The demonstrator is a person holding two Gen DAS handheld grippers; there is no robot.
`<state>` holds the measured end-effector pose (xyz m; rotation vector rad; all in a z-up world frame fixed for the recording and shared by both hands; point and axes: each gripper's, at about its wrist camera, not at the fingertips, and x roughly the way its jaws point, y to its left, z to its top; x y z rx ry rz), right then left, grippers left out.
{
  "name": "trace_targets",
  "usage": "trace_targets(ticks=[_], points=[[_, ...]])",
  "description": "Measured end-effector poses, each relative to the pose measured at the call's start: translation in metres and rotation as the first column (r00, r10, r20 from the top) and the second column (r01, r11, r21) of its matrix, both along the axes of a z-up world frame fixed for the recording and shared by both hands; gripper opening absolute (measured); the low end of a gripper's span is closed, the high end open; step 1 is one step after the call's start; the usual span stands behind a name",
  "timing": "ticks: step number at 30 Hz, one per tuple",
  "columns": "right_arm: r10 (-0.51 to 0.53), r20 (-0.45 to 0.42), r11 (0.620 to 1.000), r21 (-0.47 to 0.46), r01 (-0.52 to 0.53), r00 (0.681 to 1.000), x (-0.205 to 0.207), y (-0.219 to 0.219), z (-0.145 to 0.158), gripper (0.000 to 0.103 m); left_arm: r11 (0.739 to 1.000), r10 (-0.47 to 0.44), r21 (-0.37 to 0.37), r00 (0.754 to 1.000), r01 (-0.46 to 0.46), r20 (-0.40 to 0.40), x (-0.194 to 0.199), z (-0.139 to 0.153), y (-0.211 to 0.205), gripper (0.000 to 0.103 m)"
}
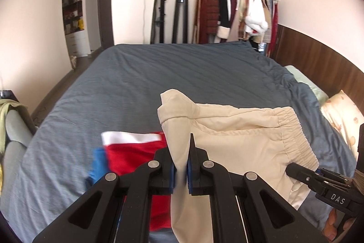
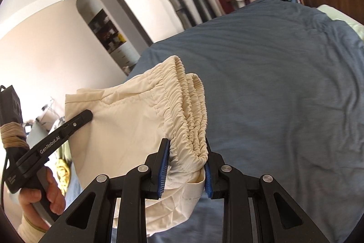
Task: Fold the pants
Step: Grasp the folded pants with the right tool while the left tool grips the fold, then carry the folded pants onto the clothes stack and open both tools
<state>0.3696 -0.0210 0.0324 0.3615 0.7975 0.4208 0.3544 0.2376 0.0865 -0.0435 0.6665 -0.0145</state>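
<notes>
Cream pants [image 1: 238, 129] with an elastic waistband hang in the air above the blue bed, folded over and stretched between both grippers. My left gripper [image 1: 181, 158] is shut on a bunched fold of the fabric at the leg side. My right gripper [image 2: 185, 163] is shut on the gathered waistband [image 2: 191, 111], several layers thick. In the left wrist view the right gripper [image 1: 295, 169] shows at the waistband's lower corner. The left gripper [image 2: 87, 116] appears in the right wrist view, held by a hand [image 2: 38, 199], against the far side of the pants [image 2: 122, 129].
A wide blue bedspread [image 1: 159, 83] lies under the pants. A red, white and blue folded garment [image 1: 132, 152] rests on the bed at the near left. Pillows [image 1: 339, 111] sit at the right. A clothes rack [image 1: 238, 10] and arched shelves [image 1: 74, 10] line the far wall.
</notes>
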Motion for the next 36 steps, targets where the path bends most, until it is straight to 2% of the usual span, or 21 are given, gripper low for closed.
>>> trace_targets(ticks=[6, 12, 19, 25, 29, 31, 33, 36], points=[[0.038, -0.002, 0.999, 0.02, -0.038, 0.999, 0.01, 0.049, -0.007, 0.027, 0.999, 0.031, 0.042, 0.999, -0.03, -0.025, 0.01, -0.007, 0.049, 0.009], [0.062, -0.026, 0.996, 0.061, -0.061, 0.998, 0.022, 0.078, -0.019, 0.027, 0.995, 0.052, 0.093, 0.997, -0.046, -0.056, 0.023, -0.017, 0.082, 0.009], [0.075, -0.096, 0.995, 0.077, -0.068, 0.993, 0.04, 0.096, -0.049, 0.027, 0.99, 0.06, 0.133, 0.989, -0.041, -0.136, 0.046, -0.049, 0.099, 0.009], [0.093, -0.156, 0.994, 0.066, -0.084, 0.983, 0.046, 0.107, -0.07, 0.029, 0.987, 0.088, 0.149, 0.98, -0.061, -0.177, 0.05, -0.069, 0.108, 0.01], [0.091, -0.201, 0.995, 0.053, -0.081, 0.975, 0.047, 0.106, -0.075, 0.032, 0.986, 0.091, 0.157, 0.979, -0.063, -0.18, 0.052, -0.072, 0.109, 0.012], [0.09, -0.218, 0.996, 0.049, -0.081, 0.972, 0.047, 0.103, -0.077, 0.036, 0.984, 0.092, 0.166, 0.979, -0.061, -0.181, 0.054, -0.073, 0.11, 0.013], [0.085, -0.219, 0.996, 0.021, -0.083, 0.972, 0.048, 0.106, -0.076, 0.043, 0.984, 0.094, 0.168, 0.979, -0.063, -0.182, 0.054, -0.073, 0.11, 0.016], [0.073, -0.225, 0.996, -0.03, -0.082, 0.972, 0.044, 0.104, -0.075, 0.049, 0.983, 0.097, 0.175, 0.978, -0.064, -0.185, 0.055, -0.073, 0.11, 0.019]])
